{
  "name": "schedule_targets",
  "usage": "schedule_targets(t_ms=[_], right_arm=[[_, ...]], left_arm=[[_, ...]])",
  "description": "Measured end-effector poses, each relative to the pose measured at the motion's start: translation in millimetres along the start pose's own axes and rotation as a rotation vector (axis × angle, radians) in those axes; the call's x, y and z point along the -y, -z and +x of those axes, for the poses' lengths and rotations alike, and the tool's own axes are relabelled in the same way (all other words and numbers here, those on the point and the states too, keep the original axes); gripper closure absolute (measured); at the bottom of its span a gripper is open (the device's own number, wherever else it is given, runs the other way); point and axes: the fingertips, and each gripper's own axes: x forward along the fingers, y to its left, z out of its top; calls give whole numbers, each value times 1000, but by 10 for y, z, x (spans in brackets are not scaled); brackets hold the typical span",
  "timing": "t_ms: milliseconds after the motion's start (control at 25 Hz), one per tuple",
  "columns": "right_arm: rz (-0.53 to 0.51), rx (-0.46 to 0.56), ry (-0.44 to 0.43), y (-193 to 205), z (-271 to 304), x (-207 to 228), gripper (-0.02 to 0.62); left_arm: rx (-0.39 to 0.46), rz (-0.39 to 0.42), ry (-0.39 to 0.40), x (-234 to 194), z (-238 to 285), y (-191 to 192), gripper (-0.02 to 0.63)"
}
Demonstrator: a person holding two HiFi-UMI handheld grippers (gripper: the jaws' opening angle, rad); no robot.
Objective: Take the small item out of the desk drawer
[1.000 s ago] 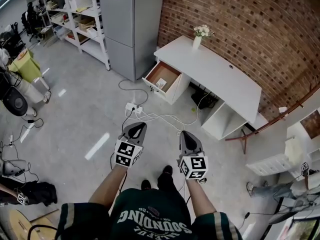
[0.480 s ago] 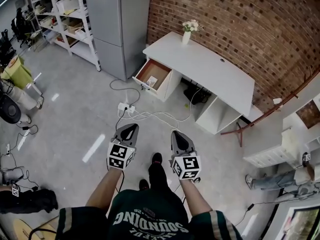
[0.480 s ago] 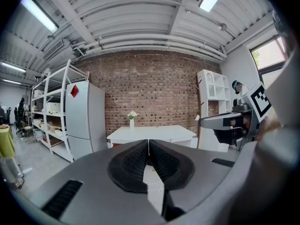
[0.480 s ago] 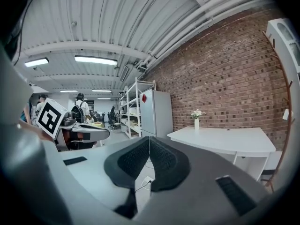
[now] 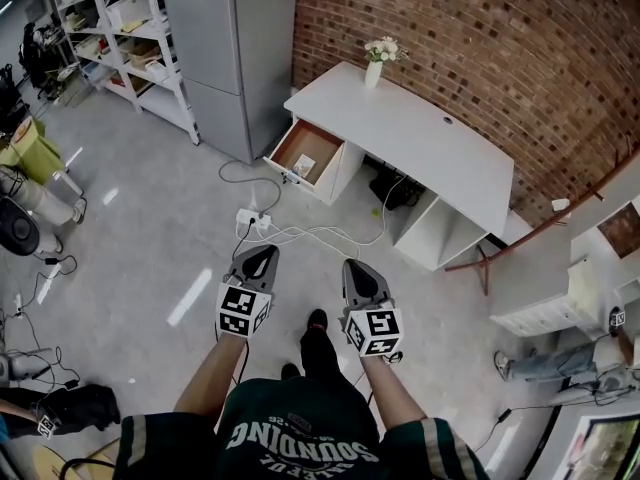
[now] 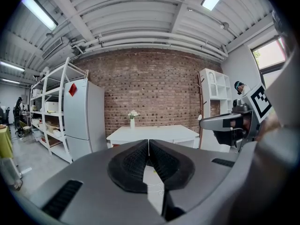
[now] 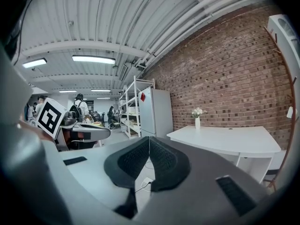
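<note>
A white desk (image 5: 420, 143) stands against the brick wall, well ahead of me. Its wooden-bottomed drawer (image 5: 308, 158) is pulled out at the desk's left end, and a small white item (image 5: 304, 169) lies inside it. My left gripper (image 5: 262, 252) and right gripper (image 5: 357, 268) are held side by side above the floor, far short of the desk, both pointing toward it. Each is shut with nothing between its jaws. In the left gripper view the desk (image 6: 152, 133) shows beyond the left gripper (image 6: 148, 143); in the right gripper view the desk (image 7: 229, 140) lies right of the right gripper (image 7: 149, 139).
A grey fridge (image 5: 235, 48) and white shelving (image 5: 125, 38) stand left of the desk. A power strip (image 5: 252, 221) and white cables (image 5: 320, 233) lie on the floor between me and the drawer. A vase of flowers (image 5: 376, 63) sits on the desk's far corner. A white shelf unit (image 5: 545, 313) stands at right.
The desk, fridge and cables have shifted left and up in the head view as I step across the floor. Both grippers stay shut and side by side.
</note>
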Motion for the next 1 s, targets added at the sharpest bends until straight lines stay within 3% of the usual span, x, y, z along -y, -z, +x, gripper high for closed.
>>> schedule_targets(t_ms=[1000], right_arm=[[4,-40,-65,-280,1519,771,571]], left_arm=[[-47,-34,-23,-715,1485,-243,588]])
